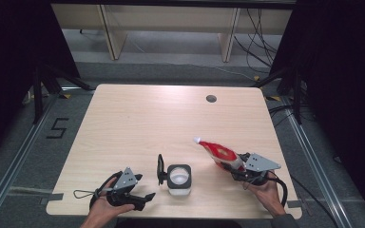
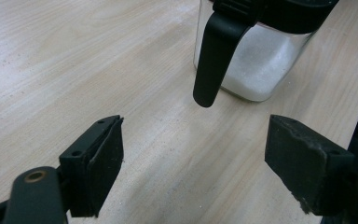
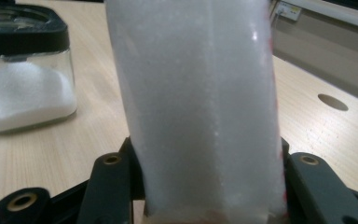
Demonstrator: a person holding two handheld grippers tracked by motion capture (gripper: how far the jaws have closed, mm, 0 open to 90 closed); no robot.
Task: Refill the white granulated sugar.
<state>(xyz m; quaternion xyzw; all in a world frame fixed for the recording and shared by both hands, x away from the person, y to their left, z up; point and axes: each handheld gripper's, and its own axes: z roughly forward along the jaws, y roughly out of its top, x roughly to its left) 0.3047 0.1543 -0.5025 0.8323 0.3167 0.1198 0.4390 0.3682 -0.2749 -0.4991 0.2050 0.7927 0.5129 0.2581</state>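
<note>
A square glass jar [image 1: 179, 179] of white grains stands near the table's front edge, its black lid [image 1: 160, 169] flipped up on its left side. My left gripper [image 1: 145, 193] rests low on the table just left of it, open and holding nothing. In the left gripper view the hanging lid [image 2: 214, 60] and the jar [image 2: 256, 65] lie a little beyond the open jaws [image 2: 196, 158]. My right gripper [image 1: 236, 167] is shut on a red and white bag [image 1: 218, 153] that tilts up and left, to the right of the jar. The bag [image 3: 200, 102] holds white grains.
The wooden table [image 1: 138, 123] has a round cable hole [image 1: 211, 98] at the back right. Its front edge runs just below both hands. Dark stands and cables lie on the floor at both sides, and pale shelving stands behind.
</note>
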